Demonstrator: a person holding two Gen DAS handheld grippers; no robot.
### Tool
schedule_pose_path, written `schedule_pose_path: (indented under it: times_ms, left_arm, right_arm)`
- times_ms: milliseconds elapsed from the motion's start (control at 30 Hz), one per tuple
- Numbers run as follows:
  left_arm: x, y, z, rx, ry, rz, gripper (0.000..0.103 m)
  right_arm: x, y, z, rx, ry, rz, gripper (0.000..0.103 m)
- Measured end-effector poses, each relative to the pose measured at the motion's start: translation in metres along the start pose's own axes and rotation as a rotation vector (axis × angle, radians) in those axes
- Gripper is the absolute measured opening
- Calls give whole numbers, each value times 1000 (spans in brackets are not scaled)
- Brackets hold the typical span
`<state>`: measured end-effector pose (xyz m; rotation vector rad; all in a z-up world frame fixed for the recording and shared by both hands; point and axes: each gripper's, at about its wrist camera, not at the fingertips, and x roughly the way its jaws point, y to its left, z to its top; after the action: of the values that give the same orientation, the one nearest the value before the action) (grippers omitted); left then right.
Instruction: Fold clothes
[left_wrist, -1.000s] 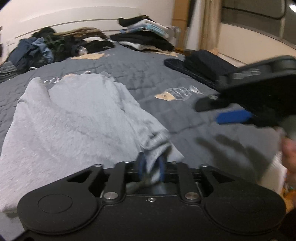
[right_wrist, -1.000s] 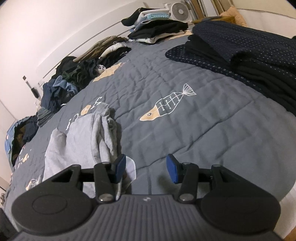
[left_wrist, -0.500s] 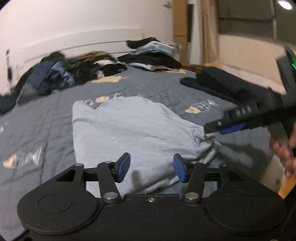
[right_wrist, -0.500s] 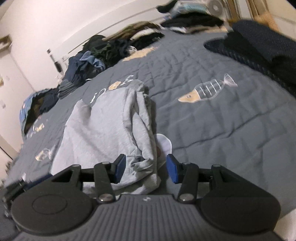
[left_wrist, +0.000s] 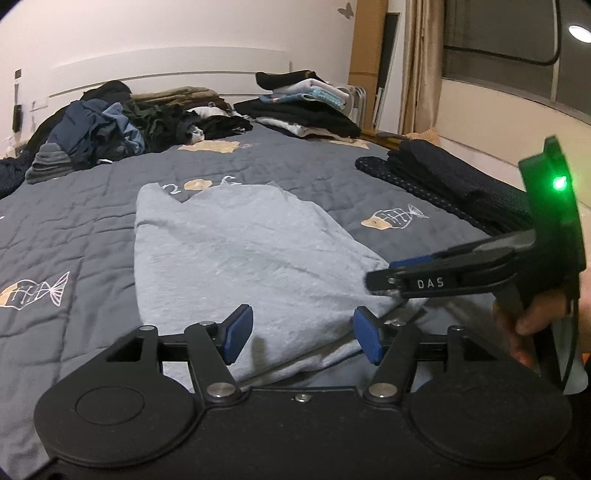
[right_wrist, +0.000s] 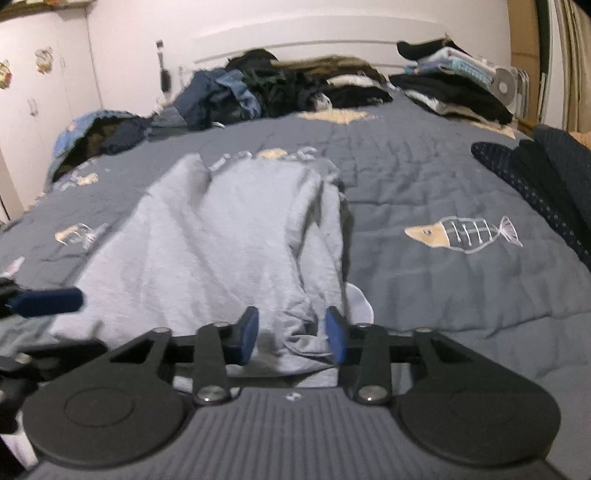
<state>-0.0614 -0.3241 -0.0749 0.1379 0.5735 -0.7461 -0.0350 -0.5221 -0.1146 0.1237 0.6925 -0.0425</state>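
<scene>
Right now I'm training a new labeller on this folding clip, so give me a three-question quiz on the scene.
1. True or false: the left gripper is shut on the grey garment.
2. Which lies to the right of the garment on the quilt: A) a fish print B) a shoe C) a book?
3. Fill in: between its pads, the right gripper has a bunched ____ of the garment.

Key: 1 false, it is open. 2 A. 3 edge; the pads stand apart around it, not yet closed.
</scene>
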Motion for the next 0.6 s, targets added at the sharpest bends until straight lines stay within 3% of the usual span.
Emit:
schedule_pose_path:
  times_ms: [133,233,333,533,600]
  left_arm:
    - [-1,8,2,-32,-2,19,60]
    - [-3,15,6,-49,-16,30,60]
    - [-4,7,2,77,-17,55,60]
    - [-5,-7,-7,329,-18,104,60]
    - [-5,-12,-9,413,-19,121,60]
  right_arm:
    - [-9,-5,3,51,-18,20,8]
    - [-29,-29,10,259,-64,123,8]
    - [-44,-54,12,427,-78,220,7]
    - [-23,-52,1,421,24,140,7]
    - [-26,-53,2,441,11,150,7]
